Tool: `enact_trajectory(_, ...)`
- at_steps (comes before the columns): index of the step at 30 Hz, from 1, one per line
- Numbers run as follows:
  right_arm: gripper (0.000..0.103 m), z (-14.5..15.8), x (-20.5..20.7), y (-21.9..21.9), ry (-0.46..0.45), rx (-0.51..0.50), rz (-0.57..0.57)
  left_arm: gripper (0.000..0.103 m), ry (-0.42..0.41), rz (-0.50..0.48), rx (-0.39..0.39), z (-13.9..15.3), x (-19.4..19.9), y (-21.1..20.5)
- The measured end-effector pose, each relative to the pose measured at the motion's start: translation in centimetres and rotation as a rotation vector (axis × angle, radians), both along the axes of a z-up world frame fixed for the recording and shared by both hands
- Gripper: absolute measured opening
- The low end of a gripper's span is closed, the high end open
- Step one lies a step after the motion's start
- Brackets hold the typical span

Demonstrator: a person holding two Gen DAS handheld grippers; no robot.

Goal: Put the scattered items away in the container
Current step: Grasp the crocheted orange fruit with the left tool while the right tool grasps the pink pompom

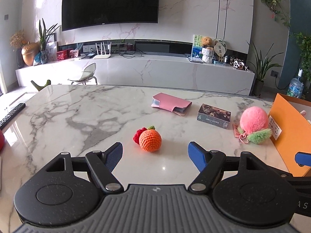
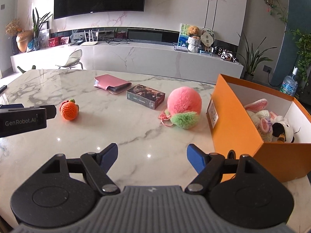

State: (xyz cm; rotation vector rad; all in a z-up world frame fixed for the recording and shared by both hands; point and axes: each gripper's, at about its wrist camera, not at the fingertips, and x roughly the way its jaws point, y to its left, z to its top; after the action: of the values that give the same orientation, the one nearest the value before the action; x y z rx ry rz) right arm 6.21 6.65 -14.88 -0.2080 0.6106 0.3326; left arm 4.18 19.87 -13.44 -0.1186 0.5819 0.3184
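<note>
My left gripper [image 1: 155,153] is open and empty, just short of an orange crochet fruit [image 1: 150,140] with a red piece beside it on the marble table [image 1: 77,116]. My right gripper [image 2: 152,155] is open and empty over bare table. The crochet fruit [image 2: 69,110] lies far left of it, next to the left gripper's body. A pink fluffy peach keychain [image 2: 183,105], a dark photo card box [image 2: 145,96] and a pink card holder [image 2: 111,84] lie on the table. The orange box [image 2: 239,128] at right holds several plush toys.
A black remote [image 1: 11,113] lies at the table's left edge. A red object [image 1: 1,139] shows at the far left. Beyond the table stand a TV console, a clear chair [image 1: 85,74] and potted plants.
</note>
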Motion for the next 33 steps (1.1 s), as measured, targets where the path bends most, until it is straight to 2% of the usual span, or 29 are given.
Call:
enact_trajectory(9,0.081,-0.7,6.2,0.6,-0.019,-0.036,-0.035,0.088,0.039,0.027,-0.003,-1.0,4.1,1.8)
enact_trajectory(16,0.087,-0.6,10.7,1.1,-0.054,-0.052,-0.068,0.088,0.037,0.032,0.01,-2.2,5.8,2.9)
enact_trajectory(27,0.091,-1.4,15.0,1.6,-0.093,-0.085,-0.098,0.088,0.041,0.023,0.005,-4.4,7.3,3.4)
enact_trajectory(33,0.093,-1.9,15.7,2.4,-0.127,-0.102,-0.092,0.088,0.061,0.019,0.0,-5.7,8.4,3.1)
